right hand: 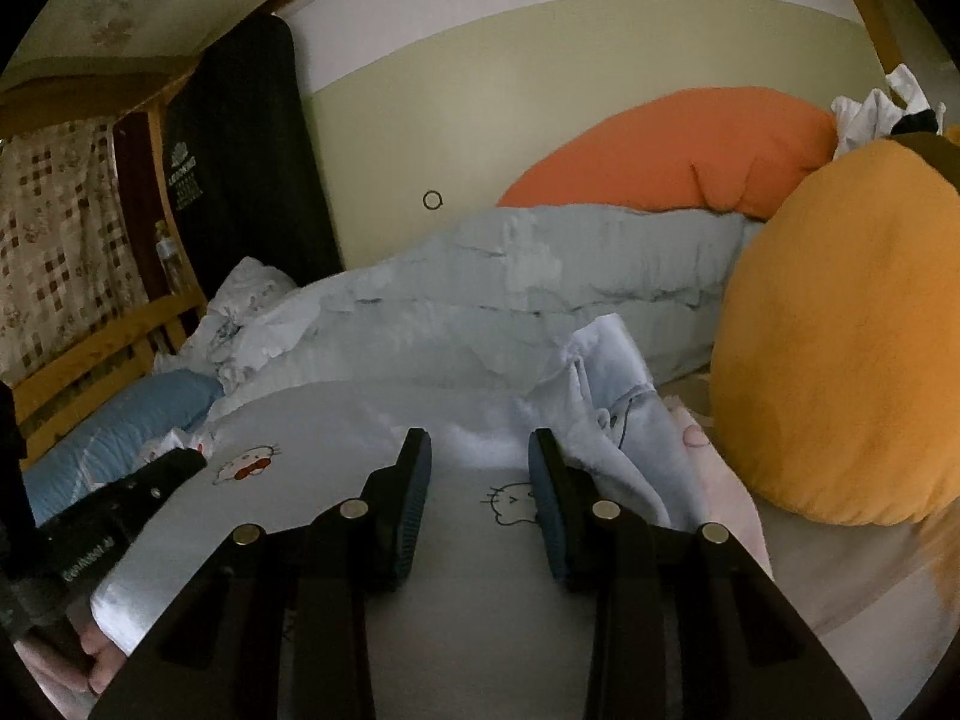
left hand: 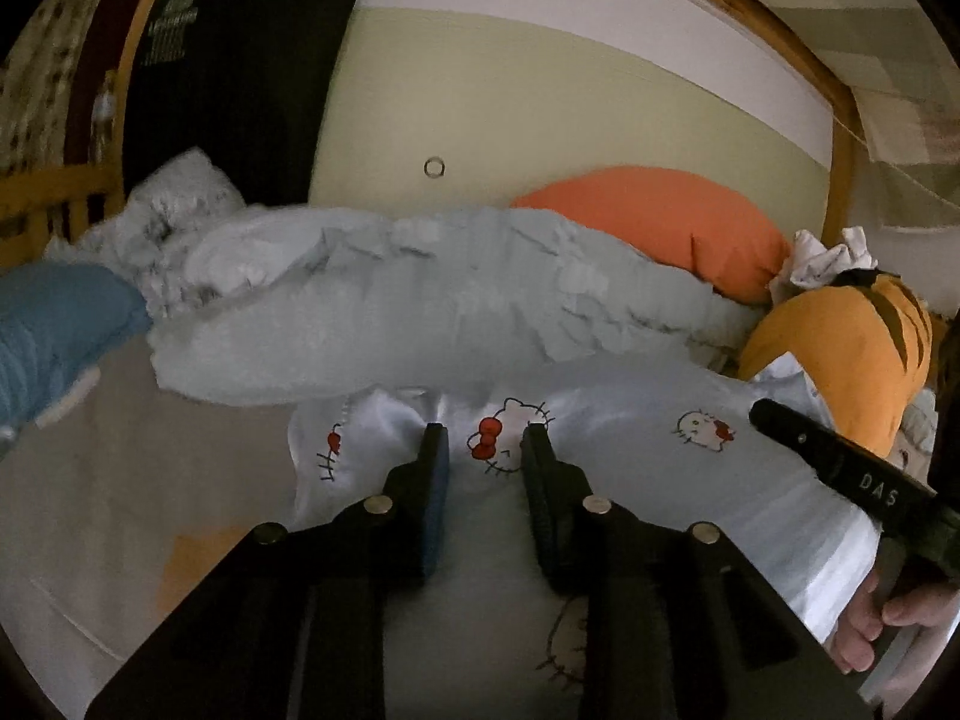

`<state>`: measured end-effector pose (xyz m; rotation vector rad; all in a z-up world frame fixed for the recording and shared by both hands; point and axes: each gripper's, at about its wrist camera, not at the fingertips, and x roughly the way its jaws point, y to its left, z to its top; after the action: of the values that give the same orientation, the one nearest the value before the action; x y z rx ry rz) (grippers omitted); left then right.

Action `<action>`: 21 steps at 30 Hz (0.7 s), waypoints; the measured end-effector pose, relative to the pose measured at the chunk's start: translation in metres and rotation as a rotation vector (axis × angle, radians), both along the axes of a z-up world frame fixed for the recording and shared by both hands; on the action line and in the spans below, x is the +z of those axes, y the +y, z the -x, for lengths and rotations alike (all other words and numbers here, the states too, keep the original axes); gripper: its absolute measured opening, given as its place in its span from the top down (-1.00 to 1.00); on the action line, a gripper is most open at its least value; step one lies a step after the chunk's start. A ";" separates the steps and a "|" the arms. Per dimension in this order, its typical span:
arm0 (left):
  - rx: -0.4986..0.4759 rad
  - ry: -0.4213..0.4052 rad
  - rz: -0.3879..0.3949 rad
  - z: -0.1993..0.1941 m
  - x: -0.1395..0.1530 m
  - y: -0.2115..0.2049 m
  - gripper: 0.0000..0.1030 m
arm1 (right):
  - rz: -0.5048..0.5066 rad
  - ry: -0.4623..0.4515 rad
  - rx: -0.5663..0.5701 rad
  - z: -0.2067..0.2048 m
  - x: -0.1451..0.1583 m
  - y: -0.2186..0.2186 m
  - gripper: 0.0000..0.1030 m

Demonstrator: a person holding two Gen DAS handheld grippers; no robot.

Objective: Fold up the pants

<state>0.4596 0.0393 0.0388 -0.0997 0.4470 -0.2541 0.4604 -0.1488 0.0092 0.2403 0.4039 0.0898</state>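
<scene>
- On the bed, just in front of the rolled blue duvet [left hand: 420,300], the pale pants [left hand: 630,468] lie spread flat; a bunched part rises to the right.
- My left gripper [left hand: 485,438] and right gripper [right hand: 480,444] both hover part-open over the cloth, grasping nothing.
- Risk: slick fabric may slip from a shallow pinch, or I could catch the sheet beneath the pants too.
- The bunched heap near the orange cushion [right hand: 840,324] could skew my fold.
</scene>
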 end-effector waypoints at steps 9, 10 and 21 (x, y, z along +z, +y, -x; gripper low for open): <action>-0.001 0.003 0.011 -0.001 -0.008 -0.002 0.47 | -0.004 0.001 0.027 -0.007 -0.016 -0.002 0.32; -0.001 0.003 0.011 -0.001 -0.008 -0.001 0.47 | 0.000 -0.001 0.027 -0.007 -0.017 -0.002 0.32; -0.001 0.001 -0.006 -0.002 -0.007 -0.001 0.47 | 0.003 -0.002 0.026 -0.007 -0.017 -0.001 0.32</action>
<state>0.4613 0.0379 0.0319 -0.0939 0.4483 -0.2536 0.4675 -0.1502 -0.0079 0.2318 0.4055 0.1150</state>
